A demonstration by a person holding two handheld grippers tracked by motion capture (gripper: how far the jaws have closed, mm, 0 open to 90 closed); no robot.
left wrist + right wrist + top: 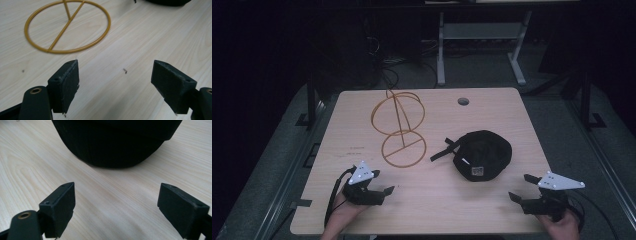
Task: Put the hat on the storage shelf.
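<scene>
Cap (482, 155), black and soft, lies right of the table's (362, 210) centre, and that is where your work points. From your right gripper (518, 190) it sits at about eleven o'clock, near but apart, with bare wood between. In the right gripper view the cap (117, 142) fills the top at twelve o'clock, dead ahead of the spread jaws, which hold nothing. Your right hand is clearly the nearer one.

The cap's strap (444, 149) trails off toward nine o'clock, so its long axis runs roughly left to right across the table, with the labelled edge facing you at six o'clock.

Your left gripper (384, 192) is also spread wide and empty, resting near the front edge. The gold wire stand (399, 132) lies at about one o'clock from it; in the left gripper view the stand's ring base (67, 27) sits at eleven o'clock beyond the jaws.

Likely you will reach straight forward with the right for the cap's near edge.
</scene>
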